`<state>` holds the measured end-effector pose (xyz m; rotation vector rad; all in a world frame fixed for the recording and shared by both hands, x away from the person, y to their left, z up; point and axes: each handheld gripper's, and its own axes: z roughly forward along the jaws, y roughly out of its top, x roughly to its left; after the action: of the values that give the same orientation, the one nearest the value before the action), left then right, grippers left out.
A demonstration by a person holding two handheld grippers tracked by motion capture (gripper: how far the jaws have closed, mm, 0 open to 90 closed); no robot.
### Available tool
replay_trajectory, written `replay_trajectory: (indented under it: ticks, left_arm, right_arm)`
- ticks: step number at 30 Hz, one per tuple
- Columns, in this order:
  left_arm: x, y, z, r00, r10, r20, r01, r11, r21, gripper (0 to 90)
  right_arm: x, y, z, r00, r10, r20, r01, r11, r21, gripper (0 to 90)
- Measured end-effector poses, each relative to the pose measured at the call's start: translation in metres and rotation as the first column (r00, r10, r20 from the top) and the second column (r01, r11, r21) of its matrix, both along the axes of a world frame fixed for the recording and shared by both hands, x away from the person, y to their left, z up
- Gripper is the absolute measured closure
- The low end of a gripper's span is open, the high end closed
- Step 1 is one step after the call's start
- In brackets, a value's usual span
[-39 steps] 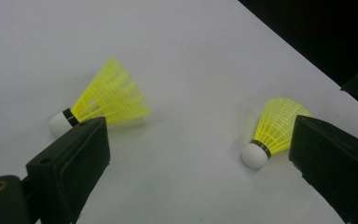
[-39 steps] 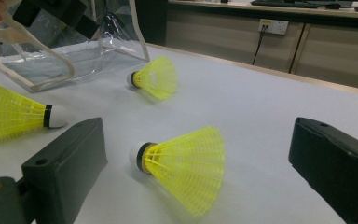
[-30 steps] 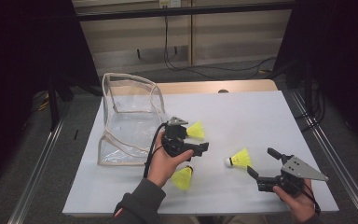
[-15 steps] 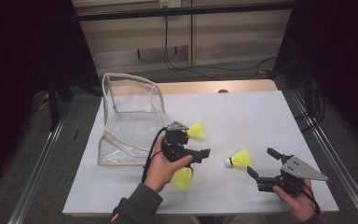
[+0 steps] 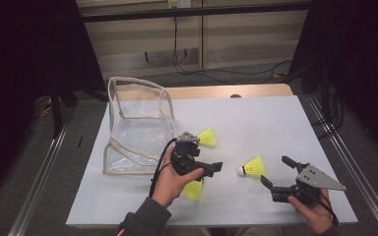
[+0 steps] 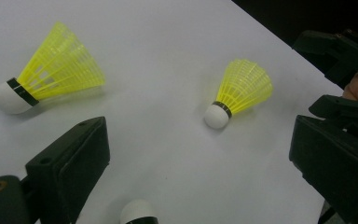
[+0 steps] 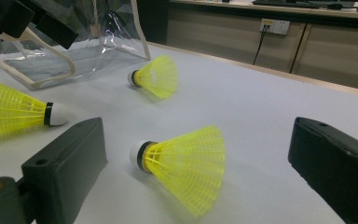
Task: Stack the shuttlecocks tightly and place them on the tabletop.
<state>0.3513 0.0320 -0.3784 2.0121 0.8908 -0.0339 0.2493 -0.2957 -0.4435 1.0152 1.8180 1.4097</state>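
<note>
Three yellow shuttlecocks with white corks lie on the white table (image 5: pixel 275 118). The far shuttlecock (image 5: pixel 207 138) (image 6: pixel 51 70) (image 7: pixel 156 77) rests beside the bag. The middle shuttlecock (image 5: pixel 252 167) (image 6: pixel 237 91) (image 7: pixel 182 163) lies between the two grippers. The near shuttlecock (image 5: pixel 193 189) (image 7: pixel 18 112) is partly under the left hand. My left gripper (image 5: pixel 207 160) (image 6: pixel 200 177) is open and points right, holding nothing. My right gripper (image 5: pixel 277 171) (image 7: pixel 200 177) is open, and the middle shuttlecock lies just ahead of its jaws without touching them.
A clear plastic bag (image 5: pixel 138 123) (image 7: pixel 74 42) with beige trim stands open at the table's left. Metal rails (image 5: pixel 39 187) run along both sides of the table. The back right of the table is bare white surface.
My left gripper has come slightly nearer and swung its jaws to the right, toward the middle shuttlecock. The right gripper and the shuttlecocks have stayed put.
</note>
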Motion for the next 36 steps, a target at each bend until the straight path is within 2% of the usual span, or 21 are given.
replay_trajectory:
  ticks: [4,10,36]
  left_arm:
    - [-0.002,0.0,-0.001,1.0,-0.004,-0.003,0.004,1.0,-0.006,5.0]
    - [-0.007,0.002,-0.002,0.9993,-0.036,-0.009,0.036,0.9994,0.001,4.8]
    - [-0.024,0.016,-0.007,0.9971,-0.067,-0.036,0.066,0.9978,-0.005,5.0]
  right_arm:
    - [0.0,0.0,0.0,1.0,0.003,0.0,-0.003,1.0,-0.002,3.5]
    - [0.0,0.0,0.0,1.0,0.006,0.001,-0.006,1.0,-0.004,3.6]
    - [0.0,0.001,0.0,1.0,0.008,0.003,-0.008,1.0,-0.007,3.6]
